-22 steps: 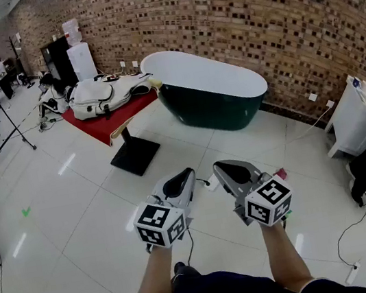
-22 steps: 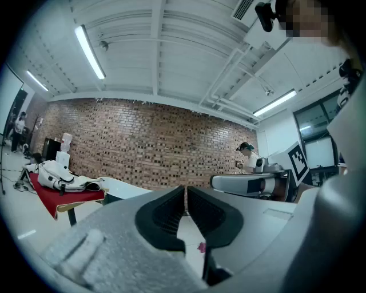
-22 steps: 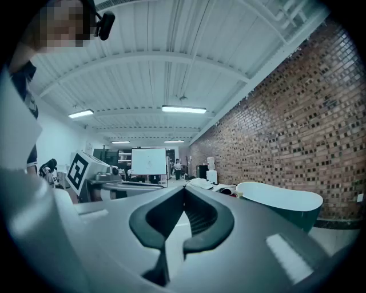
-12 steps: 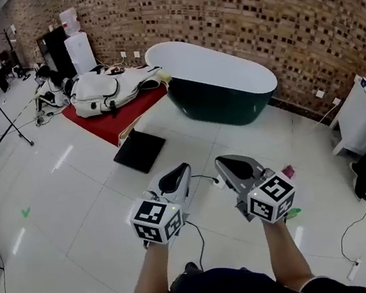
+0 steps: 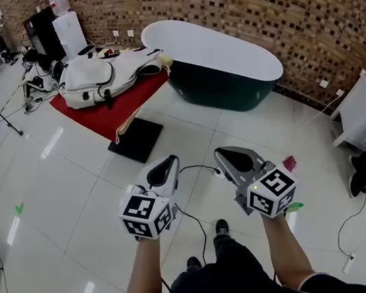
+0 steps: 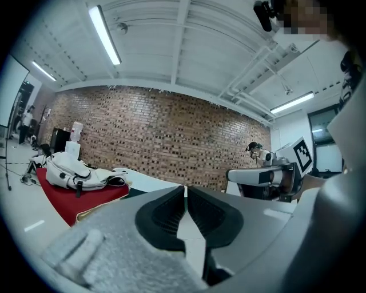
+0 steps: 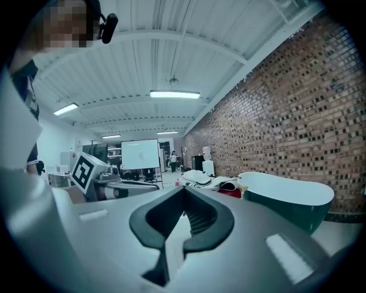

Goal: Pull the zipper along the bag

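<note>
Task not started imo: we hold both grippers well apart from the bag (image 5: 98, 76), which lies along the far edge of the red-cloth table (image 5: 99, 121); zipper too small to read. Left gripper (image 5: 161, 169) jaws narrow, tips abt touching; right gripper (image 5: 235, 158) jaws fully together; nothing between either pair. Whole pull left to do. Count: 1 bag, 1 table, 2 grippers, 1 bathtub (image 5: 226, 72).

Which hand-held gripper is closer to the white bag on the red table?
The left hand-held gripper; the right hand-held gripper sits farther over, toward the dark green bathtub.
</note>
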Motion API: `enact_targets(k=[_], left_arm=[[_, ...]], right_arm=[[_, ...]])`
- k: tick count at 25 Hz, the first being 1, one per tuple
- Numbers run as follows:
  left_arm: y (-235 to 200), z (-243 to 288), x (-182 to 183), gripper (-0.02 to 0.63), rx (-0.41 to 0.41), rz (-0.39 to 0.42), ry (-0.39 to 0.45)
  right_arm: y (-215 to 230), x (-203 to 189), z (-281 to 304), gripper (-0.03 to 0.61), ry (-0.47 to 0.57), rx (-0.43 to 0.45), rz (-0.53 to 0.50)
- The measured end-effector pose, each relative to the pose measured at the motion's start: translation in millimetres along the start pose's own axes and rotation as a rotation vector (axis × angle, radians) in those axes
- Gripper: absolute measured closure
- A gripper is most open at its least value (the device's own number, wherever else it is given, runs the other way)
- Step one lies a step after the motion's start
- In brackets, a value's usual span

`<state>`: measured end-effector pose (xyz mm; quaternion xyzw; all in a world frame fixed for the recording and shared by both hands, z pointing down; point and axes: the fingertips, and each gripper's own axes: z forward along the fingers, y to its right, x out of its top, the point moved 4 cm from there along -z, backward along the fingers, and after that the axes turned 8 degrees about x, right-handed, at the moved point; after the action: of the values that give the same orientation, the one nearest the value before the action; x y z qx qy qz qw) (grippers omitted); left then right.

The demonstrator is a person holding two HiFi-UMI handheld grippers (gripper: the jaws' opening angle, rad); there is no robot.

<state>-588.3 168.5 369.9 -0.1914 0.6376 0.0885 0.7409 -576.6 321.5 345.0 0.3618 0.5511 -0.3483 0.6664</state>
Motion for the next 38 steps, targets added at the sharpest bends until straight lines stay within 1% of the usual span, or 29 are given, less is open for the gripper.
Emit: enact_targets(k=[6,13,18,22,27,32,34,38], left_arm=[[-27,66,-2,0.597,0.054,-0.006,-0.013],[-63,148,8,0.597,0.198,-0.012,-0.043],[-89,188,18,0.597,0.261,-0.011,-0.048],[-117,217,27,0.597,0.289,-0.016,-0.032],[-172,254,25,0.597,0.341,-0.028,-0.038],[-251,290,25,0.597,0.375,-0.024,-0.033],[-282,300,19,0.612,0.395,-0.029,-0.043],[-335,316,12,0.612,0.429,-0.042,-0.064]], right_arm=[[72,2,45,0.575,-0.002,0.066,0.010],[163,12,103,0.575,-0.010,0.208,0.029],[207,18,141,0.575,-0.014,0.278,0.032],[239,26,175,0.575,-0.016,0.307,0.025],[271,28,227,0.575,-0.043,0.329,0.009],[300,39,297,0.575,-0.075,0.335,-0.025],[307,39,323,0.575,-0.100,0.336,-0.021],[318,35,372,0.575,-0.135,0.354,-0.009]])
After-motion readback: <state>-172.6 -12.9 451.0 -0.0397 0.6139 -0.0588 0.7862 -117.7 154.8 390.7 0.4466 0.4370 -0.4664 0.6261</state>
